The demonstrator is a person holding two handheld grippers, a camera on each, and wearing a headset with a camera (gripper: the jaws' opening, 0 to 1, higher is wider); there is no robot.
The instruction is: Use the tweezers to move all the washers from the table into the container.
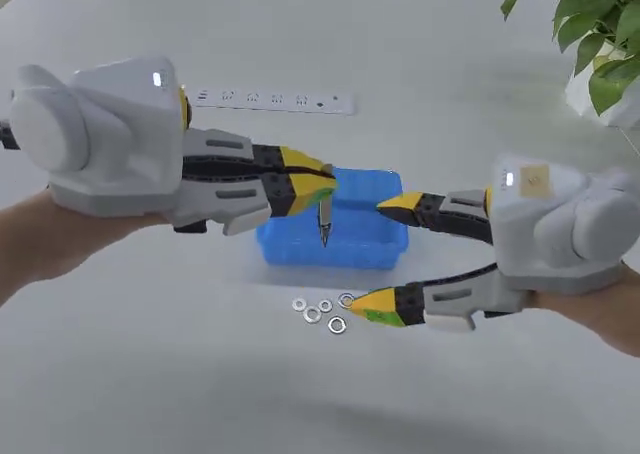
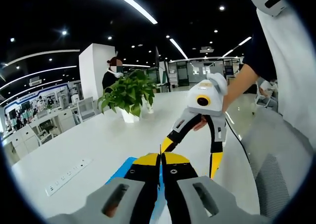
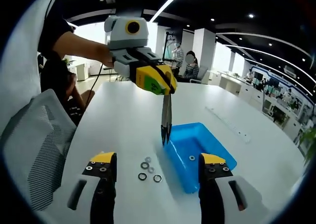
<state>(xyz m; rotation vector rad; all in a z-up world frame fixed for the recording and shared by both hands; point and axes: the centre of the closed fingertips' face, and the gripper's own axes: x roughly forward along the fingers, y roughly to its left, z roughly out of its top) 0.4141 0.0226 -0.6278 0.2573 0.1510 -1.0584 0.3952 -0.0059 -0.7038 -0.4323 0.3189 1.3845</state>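
Note:
My left gripper (image 1: 325,181) is shut on a pair of metal tweezers (image 1: 325,220) that hang point down over the blue container (image 1: 370,236). In the right gripper view the tweezers (image 3: 166,116) end just above the container's near rim (image 3: 174,152), and one washer (image 3: 192,158) lies inside. I cannot tell whether the tips hold anything. Several washers (image 1: 321,312) lie on the table in front of the container, also seen as washers (image 3: 148,170) between my right jaws. My right gripper (image 1: 386,253) is open and empty, one jaw beside the washers, the other at the container's right end.
A white power strip (image 1: 270,100) lies behind the container. A potted plant (image 1: 590,34) stands at the far right corner. A grey mesh chair (image 3: 34,150) stands off the table's edge, and people are in the background.

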